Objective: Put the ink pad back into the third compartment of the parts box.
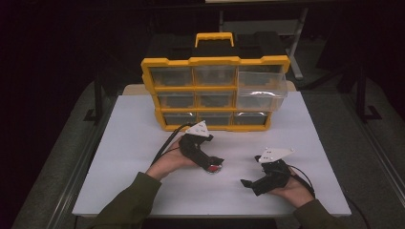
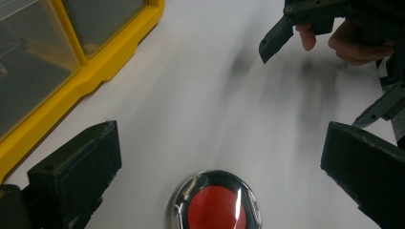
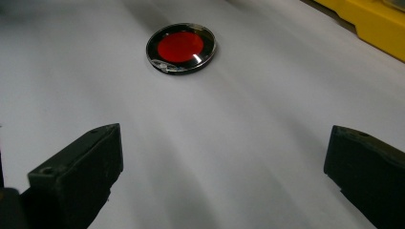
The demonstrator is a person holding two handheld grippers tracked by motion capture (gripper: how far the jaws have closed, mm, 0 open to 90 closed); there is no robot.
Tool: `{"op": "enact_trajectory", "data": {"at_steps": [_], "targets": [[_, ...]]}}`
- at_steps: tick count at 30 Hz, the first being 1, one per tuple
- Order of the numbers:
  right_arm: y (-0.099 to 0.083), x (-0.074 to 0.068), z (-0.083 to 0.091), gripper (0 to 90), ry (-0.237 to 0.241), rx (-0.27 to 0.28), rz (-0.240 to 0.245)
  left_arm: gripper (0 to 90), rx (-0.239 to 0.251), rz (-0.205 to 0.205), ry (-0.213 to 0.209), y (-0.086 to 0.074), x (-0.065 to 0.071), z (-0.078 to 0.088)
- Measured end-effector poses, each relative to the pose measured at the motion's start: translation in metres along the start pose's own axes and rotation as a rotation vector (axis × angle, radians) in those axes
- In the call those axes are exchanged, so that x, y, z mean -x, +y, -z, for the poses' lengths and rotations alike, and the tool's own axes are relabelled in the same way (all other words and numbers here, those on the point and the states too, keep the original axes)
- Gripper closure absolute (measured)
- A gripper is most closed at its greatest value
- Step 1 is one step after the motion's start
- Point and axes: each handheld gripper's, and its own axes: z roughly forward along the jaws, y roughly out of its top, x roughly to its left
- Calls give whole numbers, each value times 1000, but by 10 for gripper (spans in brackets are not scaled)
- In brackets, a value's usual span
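The left gripper [image 1: 213, 164] hangs wide open and empty just above the red disc [image 2: 216, 208] on the counter [image 1: 143, 143], probably to grasp it, while the right gripper [image 1: 249, 183] waits nearby, also open and empty.

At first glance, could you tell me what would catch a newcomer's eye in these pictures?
The yellow drawer cabinet stands at the far side of the white table, its top right drawer pulled out. Nearer, a small red disc with a shiny rim lies flat between the jaws of the open left gripper.
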Motion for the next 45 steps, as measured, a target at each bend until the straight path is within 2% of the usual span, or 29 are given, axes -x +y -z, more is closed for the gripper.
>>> {"op": "enact_trajectory", "data": {"at_steps": [17,30,31,38,45], "targets": [[0,0,0,0,2,-3,3,0,-144,-39,-10,-9,2,-16],[-1,-1,0,0,5,-6,7,0,-211,-66,-4,-14,5,-23],[-1,-1,0,0,5,-7,8,0,-225,-80,0,-15,6,-24],[-1,-1,0,0,5,-8,9,0,-265,-107,7,-17,8,-28],[-1,-1,-1,0,6,-10,10,0,-290,-116,3,-19,8,-30]]}}
